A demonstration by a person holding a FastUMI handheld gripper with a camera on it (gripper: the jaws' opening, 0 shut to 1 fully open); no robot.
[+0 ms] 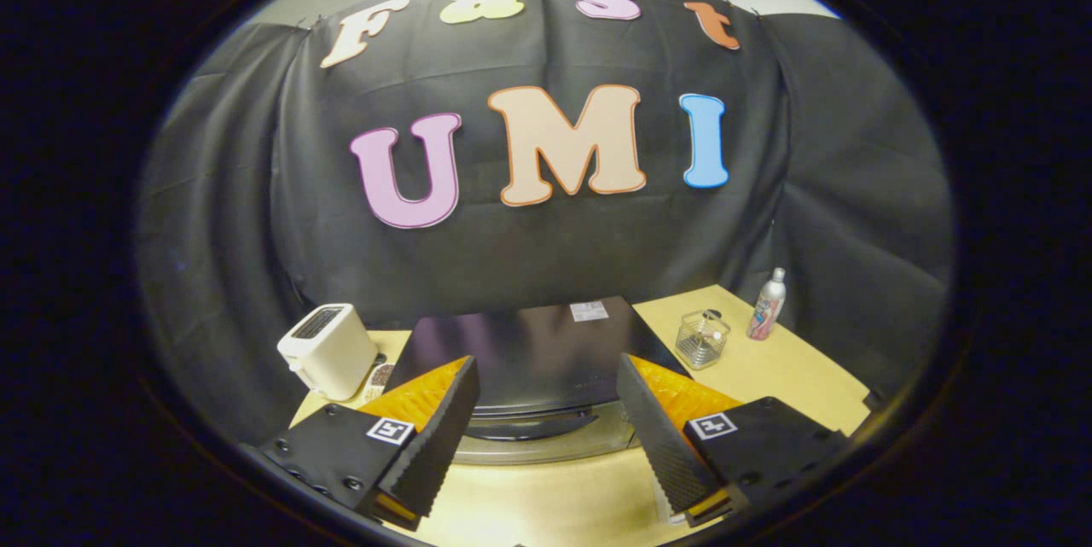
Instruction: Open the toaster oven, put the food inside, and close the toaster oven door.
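the gripper point(546, 436) hung wide and empty above the oven point(529, 351) at lower centre; its door looked shut. judging by that, opening, loading and closing all remained.

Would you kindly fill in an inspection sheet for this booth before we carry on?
Surface: light wooden table, bare in front of the oven.
Job's things: toaster oven just ahead of the jaws, seen from above; door appears closed, handle facing the gripper. Food: nothing seen.
Clutter: white toaster beside the oven on one side; clear glass jar and a silver spray bottle on the other.
Grippers: gripper with jaws open, holding nothing, above the oven's front.
Cables: nothing seen.
Surroundings: black cloth wall behind the table.
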